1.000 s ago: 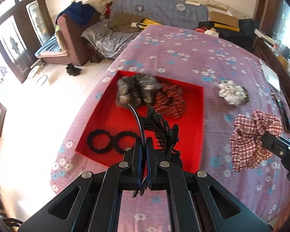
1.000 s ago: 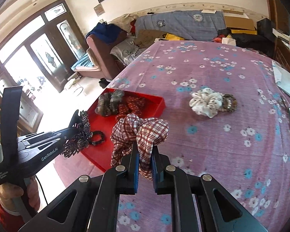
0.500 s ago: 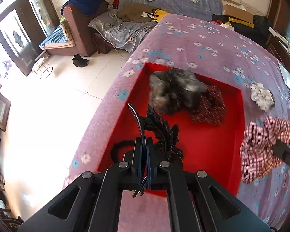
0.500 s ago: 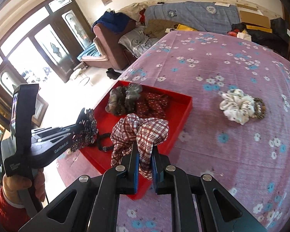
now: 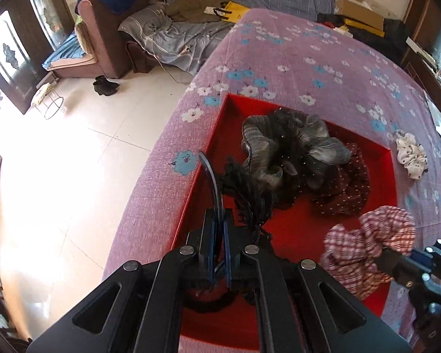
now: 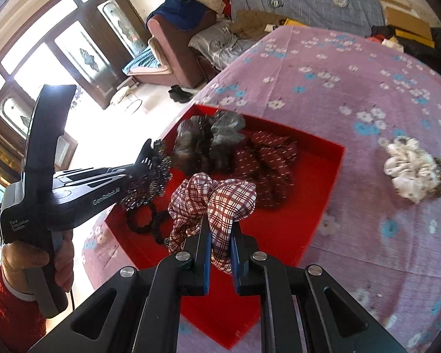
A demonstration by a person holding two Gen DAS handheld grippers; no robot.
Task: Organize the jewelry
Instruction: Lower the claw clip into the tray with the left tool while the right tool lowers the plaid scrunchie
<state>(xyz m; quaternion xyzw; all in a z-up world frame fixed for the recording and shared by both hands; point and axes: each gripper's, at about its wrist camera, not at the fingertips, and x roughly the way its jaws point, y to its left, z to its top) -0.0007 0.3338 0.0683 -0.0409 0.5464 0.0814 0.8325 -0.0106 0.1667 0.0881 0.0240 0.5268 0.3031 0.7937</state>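
Your left gripper [image 5: 219, 220] hangs over the near-left part of the red tray [image 5: 294, 232], its fingers clenched on a black beaded hair clip [image 5: 250, 194] whose thin curved band rises between the pads and whose spiky, glittering ornament fans out to the right of them. From the right wrist view, the same left gripper [image 6: 145, 163] reaches in from the left with the hair clip [image 6: 150, 182] bunched at its tip above the tray's left edge, your hand [image 6: 38, 261] in a red sleeve wrapped around the handle. Your right gripper [image 6: 220, 235] grips a red-and-white plaid scrunchie [image 6: 214, 200], the fabric pinched tight between the two pads and billowing above them over the middle of the red tray [image 6: 317, 176]. In the left wrist view that plaid scrunchie [image 5: 367, 247] hovers at the tray's right side, held from the lower right. Inside the tray lie a grey striped scrunchie [image 5: 294, 144] toward the far side, a dark red dotted scrunchie [image 5: 347, 188] just beside it and touching it, and two black hair ties [image 6: 145, 220] near the left front corner. A white scrunchie [image 6: 408, 170] rests outside the tray on the purple floral bedspread [image 6: 352, 82], well apart to the right, with a small brown beaded band [image 6: 440, 176] tucked against its far edge.
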